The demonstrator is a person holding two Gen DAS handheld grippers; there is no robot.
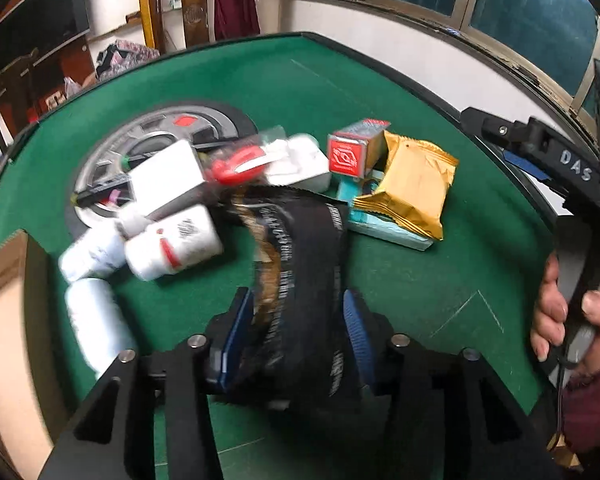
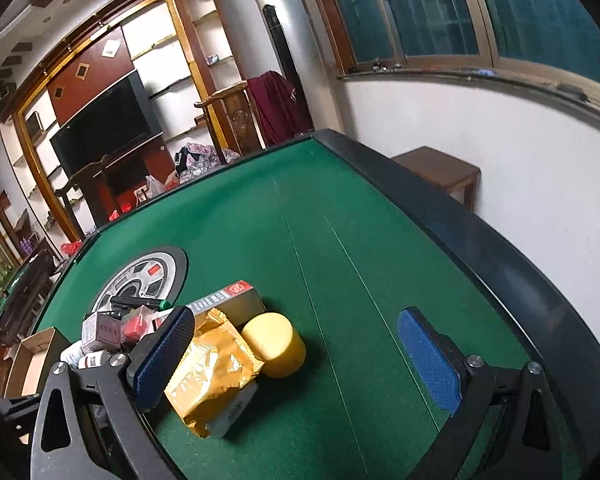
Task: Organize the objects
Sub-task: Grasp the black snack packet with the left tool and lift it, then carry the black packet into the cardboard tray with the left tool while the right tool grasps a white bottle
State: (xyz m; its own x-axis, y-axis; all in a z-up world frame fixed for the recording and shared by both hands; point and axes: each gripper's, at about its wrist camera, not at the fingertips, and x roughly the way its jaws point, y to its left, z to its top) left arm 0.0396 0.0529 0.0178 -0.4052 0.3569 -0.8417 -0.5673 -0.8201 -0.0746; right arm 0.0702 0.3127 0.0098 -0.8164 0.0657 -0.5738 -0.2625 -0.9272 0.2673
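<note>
Centrally on the green worktop [image 1: 380,92], a heap of small things lies beside a round wheel-patterned inset [image 1: 156,148]. The left gripper [image 1: 300,312] has its jaws narrowed onto a black printed packet [image 1: 304,248], whose near end sits between the blue pads [image 1: 356,328]; the packet is blurred, but both pads appear to press its sides. Its far end reaches into the heap.

To the packet's left lie three white bottles [image 1: 172,244], close together and toward the worktop's near-left edge, where an open cardboard box [image 1: 8,320] stands. Behind them are a white box [image 1: 168,176] and a red-and-clear packet [image 1: 240,164]. To the right sit a red-ended carton [image 1: 352,152] and a gold foil pouch [image 1: 412,188], the pouch resting on a flat teal box [image 1: 384,228].

The right gripper [image 2: 300,352], held by a hand [image 1: 572,320] near the worktop's right edge, has its jaws wide apart with nothing held. Its left pad [image 2: 164,356] overlaps the gold pouch in view; whether it touches I cannot tell. A yellow cylinder [image 2: 276,344] lies on its side just beyond the pouch.

Open felt stretches from the heap to the far edge and far-right corner, and along the raised black rim [image 2: 460,224] on the right.
</note>
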